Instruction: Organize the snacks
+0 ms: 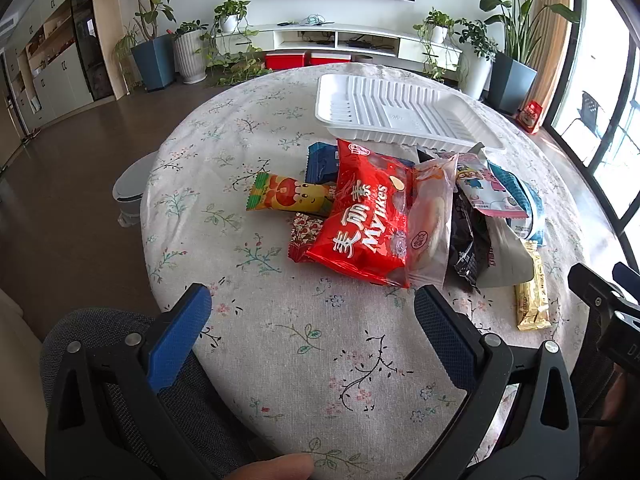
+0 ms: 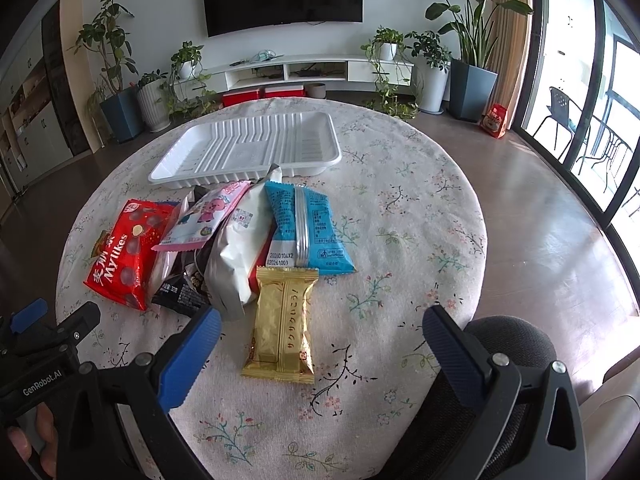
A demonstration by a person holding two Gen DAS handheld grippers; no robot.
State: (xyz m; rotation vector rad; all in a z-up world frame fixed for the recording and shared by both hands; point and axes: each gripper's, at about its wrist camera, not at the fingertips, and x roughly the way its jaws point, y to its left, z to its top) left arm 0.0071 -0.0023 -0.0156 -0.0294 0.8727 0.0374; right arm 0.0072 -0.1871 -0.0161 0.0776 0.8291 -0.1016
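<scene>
While we held both grippers' fingers (image 1: 180, 336) (image 2: 192, 356) released above the worktop (image 2: 400, 240), the gold bar (image 2: 282, 328) lay lengthwise between the right ones, pointing toward the tray (image 2: 248, 148).

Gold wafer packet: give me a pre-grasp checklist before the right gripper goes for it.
1. Right gripper open and holding nothing: ok.
2. Gold wafer packet lies flat on the tablecloth, between the right gripper's fingers in its view: ok.
3. Packet free of the pile: not quite; its top edge meets the blue packet and its upper left corner sits against the white bag.
4. White tray has nothing in it, ready to receive: ok.
5. Left gripper open, in front of the red Mylikes bag, away from the gold packet: ok.
6. Whether the packet will slide when pinched: cannot tell.
</scene>
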